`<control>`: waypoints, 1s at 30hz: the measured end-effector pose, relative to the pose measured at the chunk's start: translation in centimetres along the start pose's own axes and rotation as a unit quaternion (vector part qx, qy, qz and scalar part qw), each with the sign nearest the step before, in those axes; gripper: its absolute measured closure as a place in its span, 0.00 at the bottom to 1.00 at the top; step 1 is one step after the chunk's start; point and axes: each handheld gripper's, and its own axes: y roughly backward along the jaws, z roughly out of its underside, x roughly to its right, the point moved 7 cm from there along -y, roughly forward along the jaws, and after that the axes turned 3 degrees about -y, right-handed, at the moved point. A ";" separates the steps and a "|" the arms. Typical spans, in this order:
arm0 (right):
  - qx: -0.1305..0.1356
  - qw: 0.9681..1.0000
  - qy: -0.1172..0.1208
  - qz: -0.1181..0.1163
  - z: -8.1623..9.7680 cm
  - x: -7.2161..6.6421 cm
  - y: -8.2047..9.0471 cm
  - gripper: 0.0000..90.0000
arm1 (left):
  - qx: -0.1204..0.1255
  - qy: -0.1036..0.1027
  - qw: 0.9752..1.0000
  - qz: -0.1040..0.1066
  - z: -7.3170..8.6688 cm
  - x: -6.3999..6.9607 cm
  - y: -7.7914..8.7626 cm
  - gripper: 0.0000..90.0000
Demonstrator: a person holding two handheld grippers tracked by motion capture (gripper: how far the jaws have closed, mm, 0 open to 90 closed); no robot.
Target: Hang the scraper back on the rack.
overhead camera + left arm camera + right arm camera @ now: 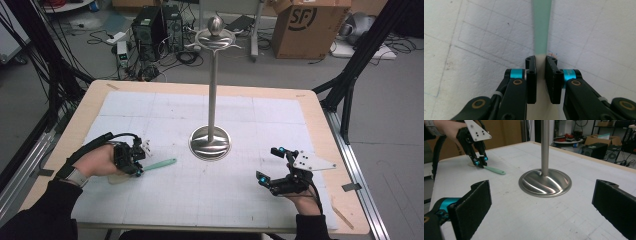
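Note:
A utensil with a mint-green handle (pixel 161 163) and a cream head (pixel 116 178) lies flat on the white gridded mat, left of centre. My left gripper (pixel 137 167) points down onto it. In the left gripper view the jaws pinch the cream neck where it meets the green handle (pixel 541 30), so the left gripper (pixel 540 58) is shut on the utensil. The right gripper view shows the left gripper (pixel 480 163) and the handle (pixel 495 170) too. My right gripper (pixel 267 162) hovers at the mat's right front, open wide and holding nothing, and it (pixel 542 187) faces the metal stand (pixel 545 181).
The tall steel stand (pixel 210 142) has a round base at the mat's centre, a thin pole and a hooked top with a ball (pixel 215 25). The wooden table edge (pixel 320 120) frames the mat. Computers, cables and a cardboard box (pixel 310 25) sit on the floor behind.

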 end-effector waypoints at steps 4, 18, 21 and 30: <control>-0.001 1.000 0.004 0.001 0.1 0.1 -0.1 0.02 | 0.013 0.006 1.000 -0.007 0.2 0.0 0.1 0.89; 0.003 1.000 -0.002 0.005 0.0 0.2 0.1 0.02 | 0.147 0.054 0.987 -0.028 0.8 -0.3 3.3 0.89; 0.004 1.000 -0.001 0.009 0.0 0.3 0.1 0.02 | 0.177 0.070 0.982 -0.023 0.8 -0.3 3.9 0.89; 0.004 1.000 -0.001 0.009 0.0 0.2 0.2 0.02 | 0.276 0.101 0.955 -0.030 0.5 0.0 5.1 0.89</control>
